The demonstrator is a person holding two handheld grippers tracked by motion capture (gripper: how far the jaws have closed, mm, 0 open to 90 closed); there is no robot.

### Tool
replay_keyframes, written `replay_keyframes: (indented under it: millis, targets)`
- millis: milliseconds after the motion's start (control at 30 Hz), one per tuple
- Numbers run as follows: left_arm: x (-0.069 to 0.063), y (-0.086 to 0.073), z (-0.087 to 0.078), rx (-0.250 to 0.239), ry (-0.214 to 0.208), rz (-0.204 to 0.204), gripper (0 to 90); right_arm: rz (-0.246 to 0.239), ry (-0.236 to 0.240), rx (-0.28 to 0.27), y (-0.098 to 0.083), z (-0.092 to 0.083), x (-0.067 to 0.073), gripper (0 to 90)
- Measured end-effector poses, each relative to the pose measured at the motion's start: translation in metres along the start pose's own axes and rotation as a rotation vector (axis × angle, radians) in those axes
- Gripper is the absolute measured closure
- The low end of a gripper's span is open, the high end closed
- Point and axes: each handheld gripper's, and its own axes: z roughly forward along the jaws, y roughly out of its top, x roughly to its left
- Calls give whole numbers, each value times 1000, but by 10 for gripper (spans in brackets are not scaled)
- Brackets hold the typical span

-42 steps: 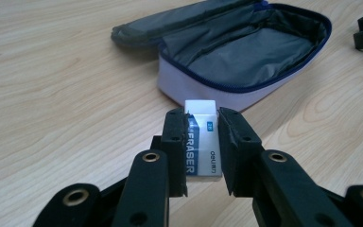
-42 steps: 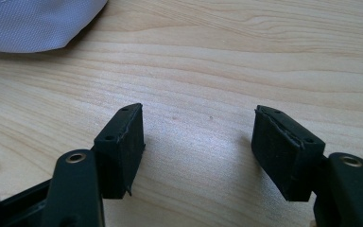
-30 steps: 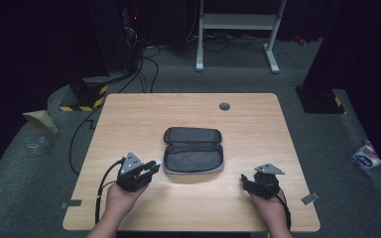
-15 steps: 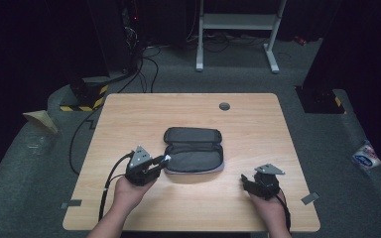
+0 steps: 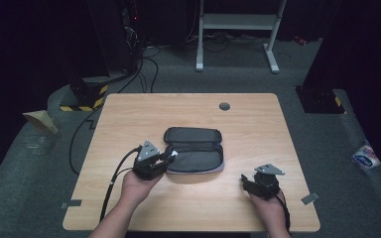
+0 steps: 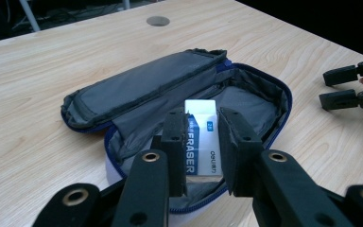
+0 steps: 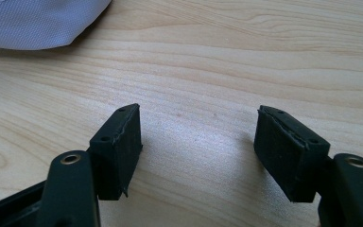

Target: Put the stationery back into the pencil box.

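A light wooden table point(image 5: 188, 119) is seen from above, with a small round grommet hole point(image 5: 224, 106) set near its far edge. At the middle of the table a grey pencil case point(image 5: 194, 148) is laid open, its lid folded back toward the far side and its blue-edged zip rim exposed in the left gripper view. The left gripper point(image 5: 167, 157) is held at the case's near left corner, its tips over the open compartment, and its jaws are closed on a white eraser point(image 6: 201, 137) with a blue sleeve, which is held upright above the grey lining. The right gripper point(image 5: 245, 181) is rested on the table well to the right of the case, apart from it; in the right gripper view its jaws are spread wide over bare wood, nothing between them, with a corner of the case's grey fabric visible beyond.
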Motion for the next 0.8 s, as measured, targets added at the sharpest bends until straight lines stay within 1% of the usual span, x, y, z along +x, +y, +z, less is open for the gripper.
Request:
replay_keyframes:
  millis: [200,233,367,467,600,800]
  targets:
    - [2,5,11,5,-7,-7,730,8,0,2,0,0,1,324]
    - [2,5,13,8,-7,-5,730,2,0,1,0,0,0,325]
    - [1,8,19,11,3,4,729,7,-1,2,0,0,1,325]
    - [2,10,24,8,8,-4,729,4,-2,1,0,0,0,325]
    - [5,11,31,19,17,-9,729,9,-3,3,0,0,1,326]
    - [7,12,38,34,18,-9,730,9,-3,3,0,0,1,326]
